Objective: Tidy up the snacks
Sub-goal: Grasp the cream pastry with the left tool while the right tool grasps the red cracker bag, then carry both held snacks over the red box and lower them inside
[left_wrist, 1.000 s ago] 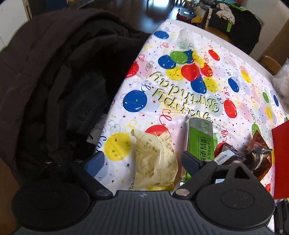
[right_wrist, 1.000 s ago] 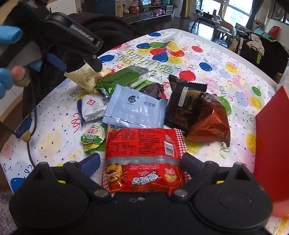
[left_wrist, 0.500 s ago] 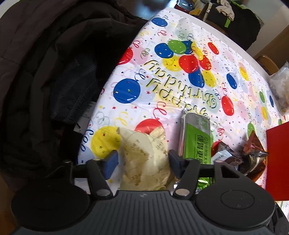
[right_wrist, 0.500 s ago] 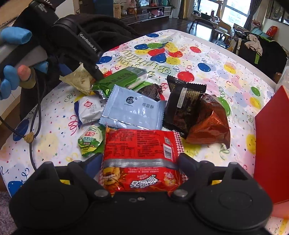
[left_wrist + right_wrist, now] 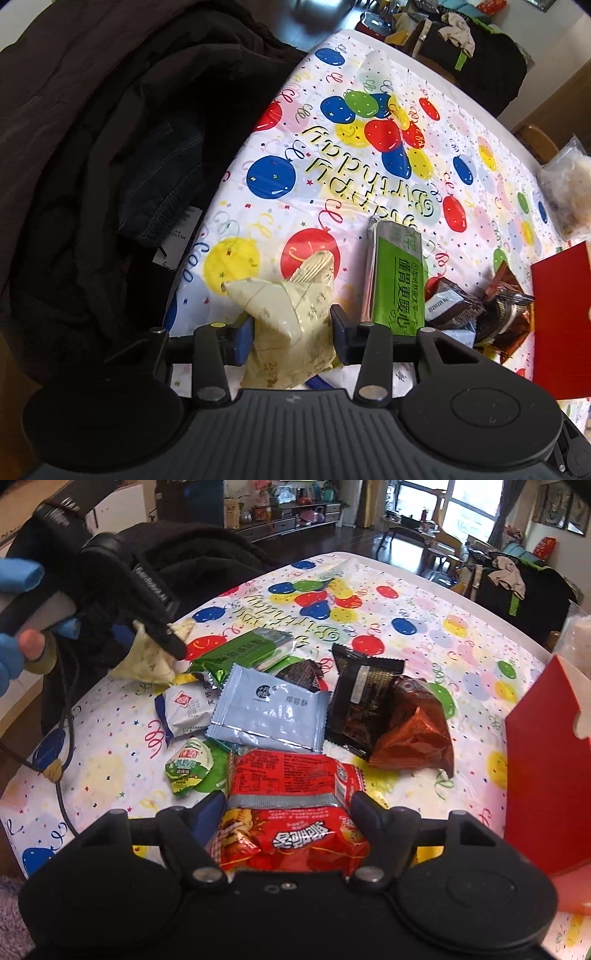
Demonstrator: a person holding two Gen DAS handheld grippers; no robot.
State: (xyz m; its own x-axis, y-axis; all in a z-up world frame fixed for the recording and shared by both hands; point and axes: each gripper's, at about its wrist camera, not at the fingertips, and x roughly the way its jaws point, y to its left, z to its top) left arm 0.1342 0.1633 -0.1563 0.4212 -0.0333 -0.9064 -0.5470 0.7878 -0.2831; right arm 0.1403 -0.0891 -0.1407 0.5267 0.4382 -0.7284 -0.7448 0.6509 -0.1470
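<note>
My left gripper (image 5: 290,328) is shut on a pale yellow snack packet (image 5: 291,314) and holds it lifted off the table; it also shows in the right wrist view (image 5: 147,657). My right gripper (image 5: 288,808) is shut on a red snack bag (image 5: 291,812) near the table's front edge. On the balloon tablecloth (image 5: 424,642) lie a green packet (image 5: 243,651), a light blue packet (image 5: 269,709), a black packet (image 5: 360,698), a reddish-brown packet (image 5: 413,734), a white-blue packet (image 5: 184,709) and a small green-white one (image 5: 188,768).
A red box (image 5: 550,782) stands at the right. A dark coat (image 5: 110,166) hangs over a chair at the table's left edge. A clear bag (image 5: 569,192) lies at the far right. A cable (image 5: 62,738) trails over the left of the table.
My left gripper closed on the yellow packet and raised it off the table. My right gripper closed in on the red bag.
</note>
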